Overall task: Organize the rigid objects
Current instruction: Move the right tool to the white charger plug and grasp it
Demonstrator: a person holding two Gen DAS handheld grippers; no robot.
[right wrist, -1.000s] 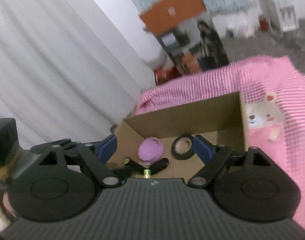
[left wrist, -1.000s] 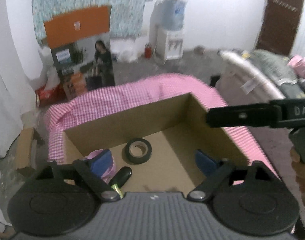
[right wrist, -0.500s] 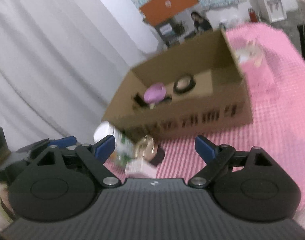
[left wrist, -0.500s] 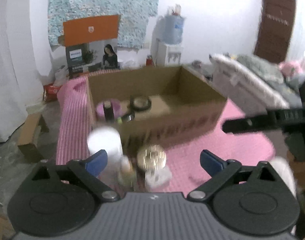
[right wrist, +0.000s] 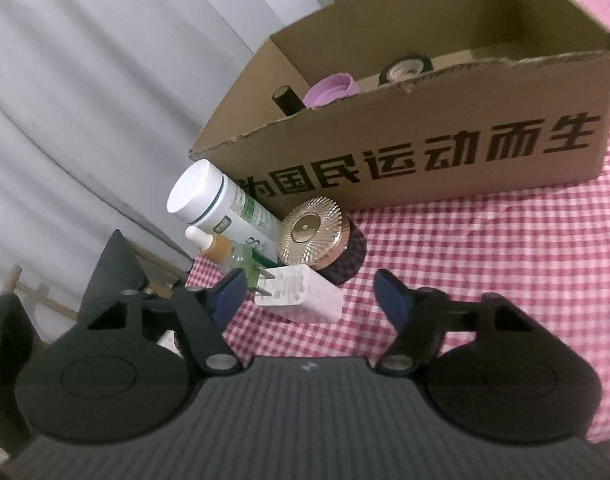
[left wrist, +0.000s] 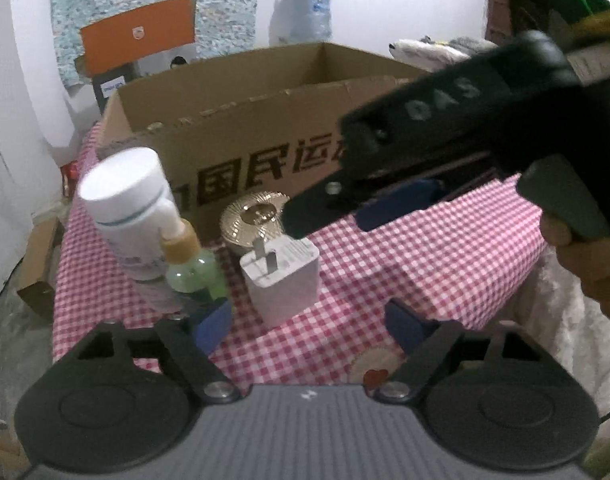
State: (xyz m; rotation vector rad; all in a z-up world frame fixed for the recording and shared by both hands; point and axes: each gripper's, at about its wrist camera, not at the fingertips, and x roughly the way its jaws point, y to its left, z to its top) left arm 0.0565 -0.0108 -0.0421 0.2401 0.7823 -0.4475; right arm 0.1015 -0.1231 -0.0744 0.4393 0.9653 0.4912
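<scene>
White charger (right wrist: 301, 297) between the right gripper's (right wrist: 311, 294) closing fingers (right wrist: 389, 294), untouched.

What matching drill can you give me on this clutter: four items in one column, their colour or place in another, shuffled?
Items:
1. charger plug
2. tape roll
3. round lid
4. tall bottle's cap

Descriptions:
A. gold, ribbed, on a dark jar in front of the cardboard box
B. white block lying on the checked cloth, prongs out
C. plain white, flat
D. black ring inside the box

Pairs: 1-B, 2-D, 3-A, 4-C
</scene>
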